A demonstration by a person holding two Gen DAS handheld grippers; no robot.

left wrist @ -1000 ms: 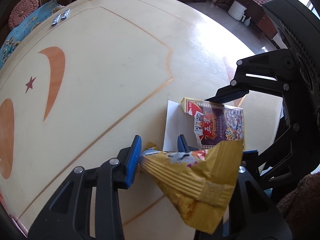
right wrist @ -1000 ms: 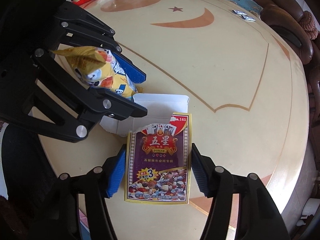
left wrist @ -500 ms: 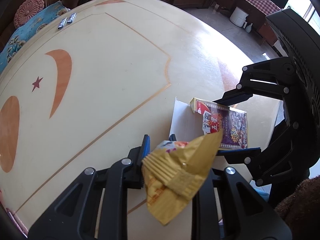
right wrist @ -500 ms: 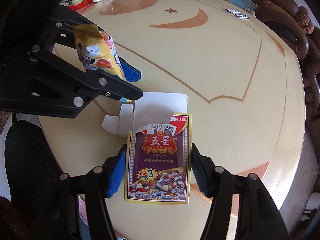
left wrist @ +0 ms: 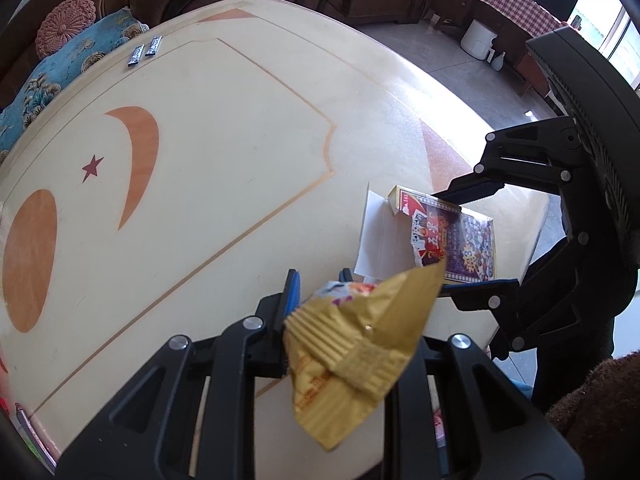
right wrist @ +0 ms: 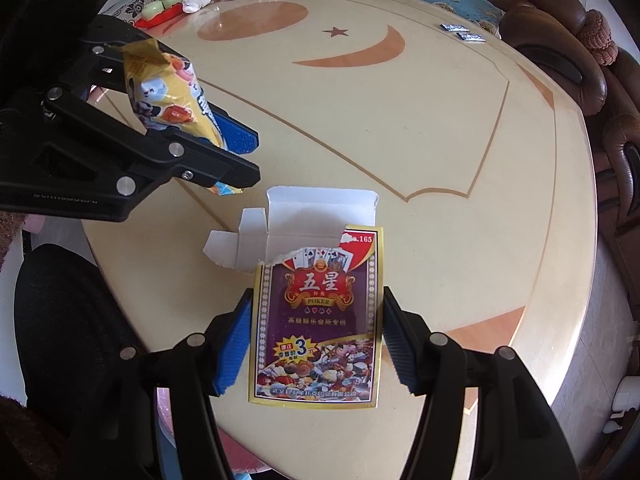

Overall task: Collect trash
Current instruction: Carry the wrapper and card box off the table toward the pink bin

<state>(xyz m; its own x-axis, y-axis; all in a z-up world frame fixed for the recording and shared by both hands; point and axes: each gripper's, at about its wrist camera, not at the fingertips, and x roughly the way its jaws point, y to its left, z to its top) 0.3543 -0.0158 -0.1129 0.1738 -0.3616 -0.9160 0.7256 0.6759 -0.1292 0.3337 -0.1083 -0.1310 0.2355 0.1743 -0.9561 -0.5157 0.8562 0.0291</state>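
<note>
Crinkled yellow foil snack wrapper [left wrist: 352,344]: one, between the left fingers
Torn purple cardboard playing-card box [right wrist: 318,320]: one, between the right fingers
Small silver-blue foil sachets [right wrist: 462,32]: two, far beyond both fingers

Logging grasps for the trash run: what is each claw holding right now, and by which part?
The left claw pinches the yellow snack wrapper near its lower end. The right claw straddles the card box at its long side edges; a firm grip cannot be told.
</note>
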